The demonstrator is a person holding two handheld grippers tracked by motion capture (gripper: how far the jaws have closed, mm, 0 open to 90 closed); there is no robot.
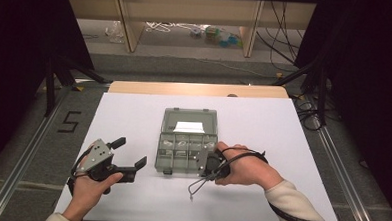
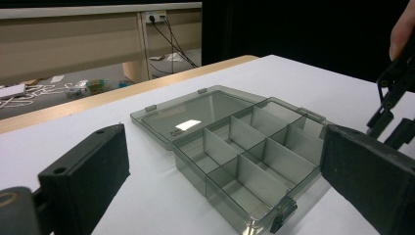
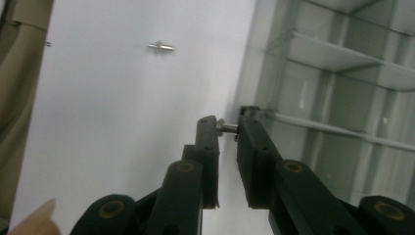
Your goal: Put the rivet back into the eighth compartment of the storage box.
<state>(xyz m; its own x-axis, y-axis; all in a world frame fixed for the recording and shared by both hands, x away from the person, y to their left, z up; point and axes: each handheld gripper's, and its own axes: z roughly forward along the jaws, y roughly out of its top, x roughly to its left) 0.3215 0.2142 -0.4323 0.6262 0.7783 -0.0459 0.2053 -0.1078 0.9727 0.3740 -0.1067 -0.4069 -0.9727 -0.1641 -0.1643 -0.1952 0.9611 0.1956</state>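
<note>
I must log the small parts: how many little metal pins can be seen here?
2. One metal pin is pinched at the tips of the right tool, beside the open organizer box. The other pin lies loose on the white table. More may be hidden.

A small silver pin (image 3: 226, 128) is pinched crosswise between the right gripper's (image 3: 227, 128) jaw tips, just beside the box (image 3: 342, 98). The smoky clear compartment box lies open and empty on the white table.

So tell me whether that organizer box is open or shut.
Open: the organizer box has its lid folded flat on the table, dividers exposed.
</note>
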